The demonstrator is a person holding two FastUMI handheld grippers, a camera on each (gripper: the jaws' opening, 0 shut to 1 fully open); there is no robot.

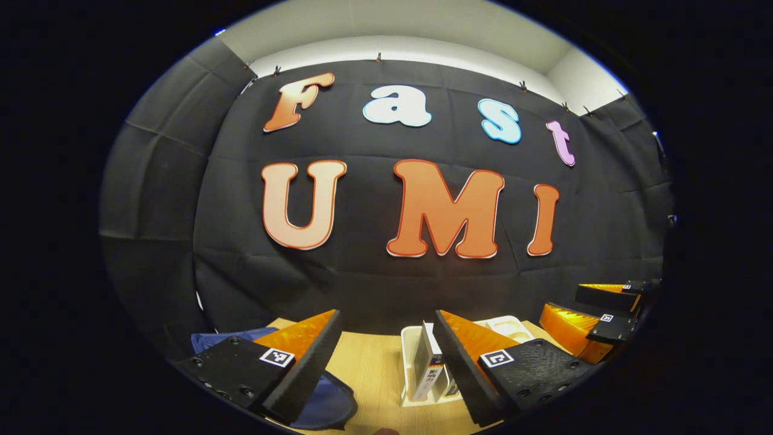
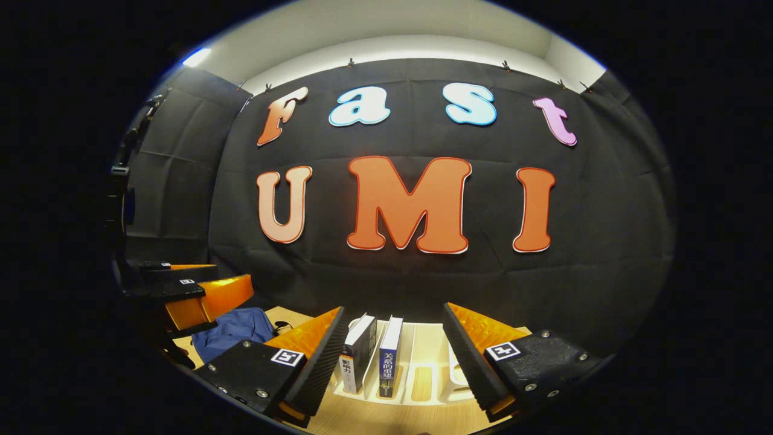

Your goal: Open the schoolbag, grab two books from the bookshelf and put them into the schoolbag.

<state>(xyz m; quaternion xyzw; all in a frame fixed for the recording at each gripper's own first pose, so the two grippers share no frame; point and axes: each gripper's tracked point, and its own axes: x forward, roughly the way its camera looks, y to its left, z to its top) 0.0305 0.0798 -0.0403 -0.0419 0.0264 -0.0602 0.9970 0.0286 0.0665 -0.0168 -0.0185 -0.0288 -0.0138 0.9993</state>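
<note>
Both fingers of the left tool [image 1: 386, 362] stood wide apart in the left gripper view, gripping nothing, above a pale wooden tabletop [image 1: 371, 374]. Black cloth walled the booth behind, with a white ceiling strip above it. One blue schoolbag [image 1: 329, 405] lay flat on the tabletop at the lower left, partly hidden behind the left finger. One white bookshelf [image 1: 409, 362] sat between the fingers, nearer the right one, with a book [image 1: 430, 368] standing upright in it, spine toward the camera; how many more books stood behind the finger could not be told. Farther off at the right edge hung the right tool [image 1: 595, 317], its fingers apart.

Seen in the right gripper view, the right tool [image 2: 392, 362] was likewise spread wide and empty over the same tabletop [image 2: 374, 420]. The bookshelf [image 2: 423, 362] lay straight ahead between its fingers, its slots running away from the camera. Two books stood in it: a dark book [image 2: 357, 353] leaning slightly left, and a blue-spined book [image 2: 390, 356] just beside it, upright, both with their spines facing the camera and long axis vertical. The schoolbag [image 2: 232, 329] lay crumpled well to the left, near the left tool [image 2: 193, 290], whose fingers stood apart.
</note>
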